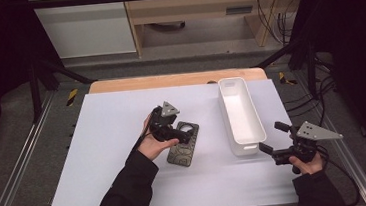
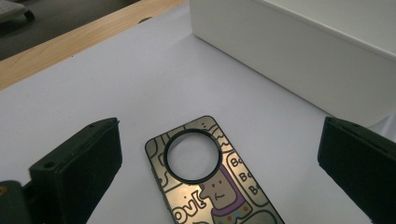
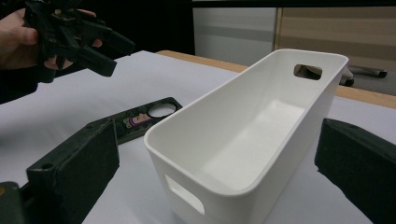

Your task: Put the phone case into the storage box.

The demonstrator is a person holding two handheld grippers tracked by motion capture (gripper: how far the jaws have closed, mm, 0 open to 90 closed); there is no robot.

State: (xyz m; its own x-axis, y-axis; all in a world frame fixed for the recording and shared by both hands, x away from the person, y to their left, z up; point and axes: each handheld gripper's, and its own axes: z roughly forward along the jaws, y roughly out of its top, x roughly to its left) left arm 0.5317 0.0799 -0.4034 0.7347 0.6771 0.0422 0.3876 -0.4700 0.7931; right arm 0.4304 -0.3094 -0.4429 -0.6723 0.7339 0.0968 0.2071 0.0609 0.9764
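both grippers gape empty; the left gripper [image 1: 186, 136] may skid the flat phone case [image 2: 212, 179] toward the white bin [image 1: 241, 115] right of it, while the right gripper [image 1: 274, 140] hovers near.

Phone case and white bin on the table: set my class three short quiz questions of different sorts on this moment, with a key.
1. True or false: the phone case lies inside the white bin.
2. Which gripper hovers over the phone case? A) left gripper B) right gripper
3. Fill in: the bin holds ____.

Key: 1 false, it lies flat on the table beside the bin. 2 A, jaws wide open above it. 3 nothing.
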